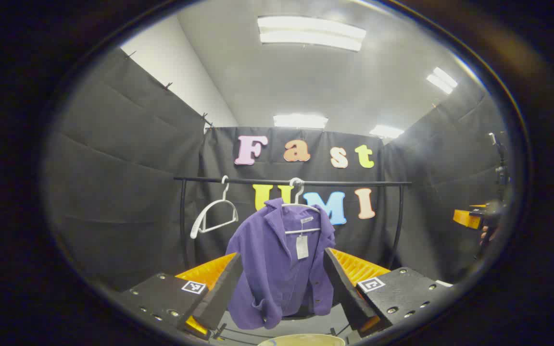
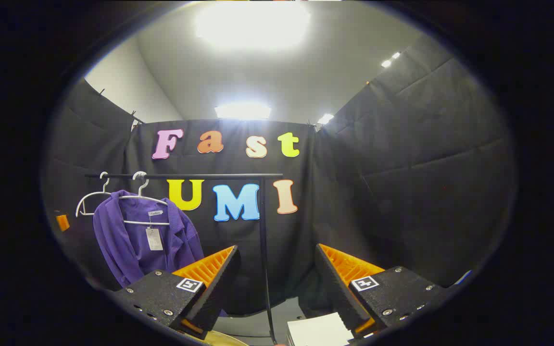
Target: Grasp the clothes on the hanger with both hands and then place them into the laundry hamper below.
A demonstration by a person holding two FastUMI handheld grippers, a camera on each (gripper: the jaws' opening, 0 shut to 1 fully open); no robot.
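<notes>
Rack: a black clothes rail (image 1: 291,182) runs left to right across the far side of the booth, on two uprights; in the right gripper view its right upright (image 2: 263,250) stands just left of centre, between that gripper's fingers.
Purple shirt: the purple shirt (image 1: 277,259) hangs open-fronted on a white hanger (image 1: 301,211) at mid-rail, a paper tag (image 1: 302,246) dangling from its neck; it is well apart from both grippers, so the grasp is not yet begun, I judge.
Hamper: a pale curved rim (image 1: 303,339) shows at the near bottom edge, under the shirt; probably the laundry hamper, though too little shows to be sure.
Spare hanger: an empty white hanger (image 1: 212,214) hangs just left of the shirt; keep clear of it.
Left gripper: the left gripper (image 1: 282,283) has its fingers spread wide, framing the shirt squarely; it can go straight ahead to the shirt's left shoulder.
Right gripper: the right gripper (image 2: 277,283) also stands wide apart, holding nothing, but the shirt (image 2: 137,240) lies far to its left; it should swing left before advancing, to the right shoulder.
Grip advice: pinch a shoulder fold on each side, not the tag or hanger wire, and lift up and off evenly, or the shirt may snag.
Near corner: a white sheet-like thing (image 2: 318,331) lies low and near on the right; irrelevant.
</notes>
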